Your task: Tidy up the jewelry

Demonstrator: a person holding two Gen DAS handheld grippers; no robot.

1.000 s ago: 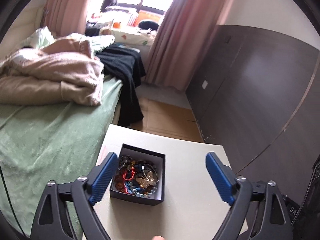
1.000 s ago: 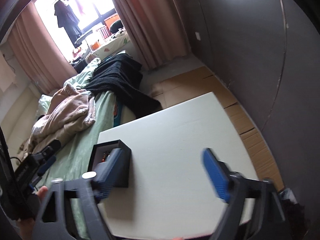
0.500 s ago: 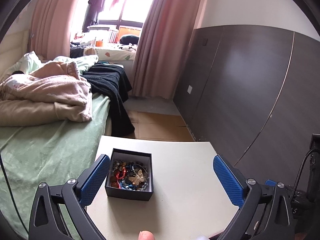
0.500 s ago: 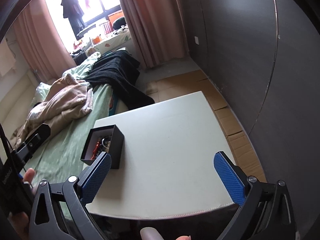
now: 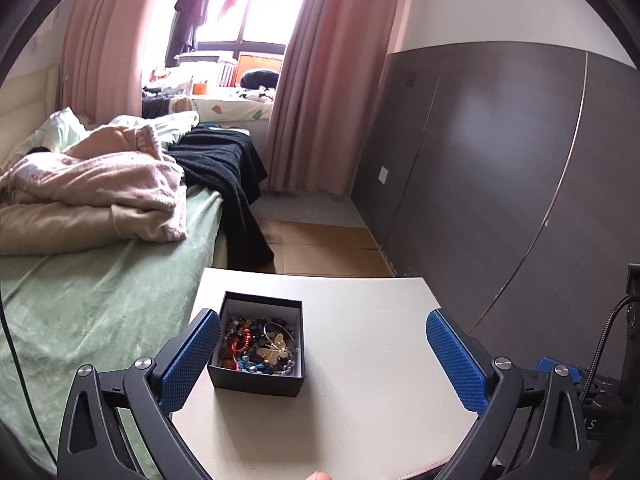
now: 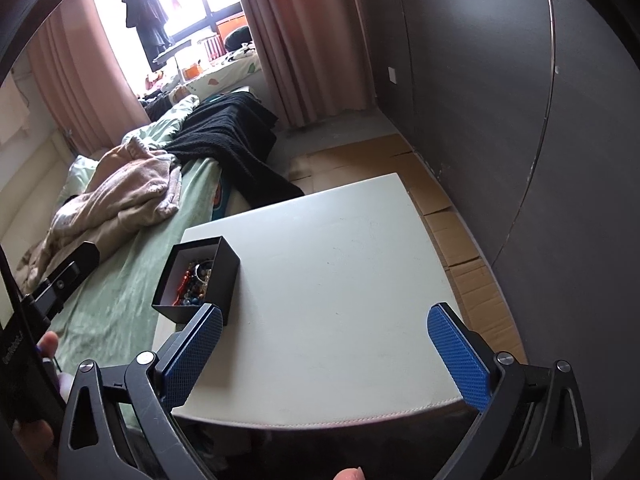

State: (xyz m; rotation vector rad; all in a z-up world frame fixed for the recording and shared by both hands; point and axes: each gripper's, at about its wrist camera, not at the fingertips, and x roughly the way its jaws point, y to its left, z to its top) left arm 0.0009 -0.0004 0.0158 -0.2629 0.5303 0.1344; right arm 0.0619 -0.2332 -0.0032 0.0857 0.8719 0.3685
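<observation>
Table (image 5: 360,360): a white top beside the bed, with the box on it.
Box (image 5: 256,384): a small black box with its top off, sitting near the table's 9 o'clock edge, the side by the bed. In the right wrist view the box (image 6: 222,276) shows at 10 o'clock on the table (image 6: 340,280).
Jewelry (image 5: 260,346): a mixed heap inside the box. It has blue beads, something red and a pale gold butterfly piece. From the right wrist view only a bit of the jewelry (image 6: 196,280) shows over the box wall.
Left gripper (image 5: 324,344): spread wide with nothing in it. Its jaws have just been opening. The box lies between its 2 blue fingers (image 5: 192,360), close to the 9 o'clock one. I cannot tell if that finger touches the box.
Right gripper (image 6: 324,344): also spread wide and holding nothing, and its jaws have just been opening too. Bare table lies between its blue fingers (image 6: 458,356). The box sits just past the tip of the 9 o'clock finger.
Bed (image 5: 100,300): a green sheet at 9 o'clock, with a pink blanket (image 5: 100,188) and a black throw (image 5: 224,176) on it.
Wall (image 5: 500,160): dark panels at 3 o'clock.
Window (image 5: 248,12): bright, at 12 o'clock, with pink curtains (image 5: 320,80) on both sides.
</observation>
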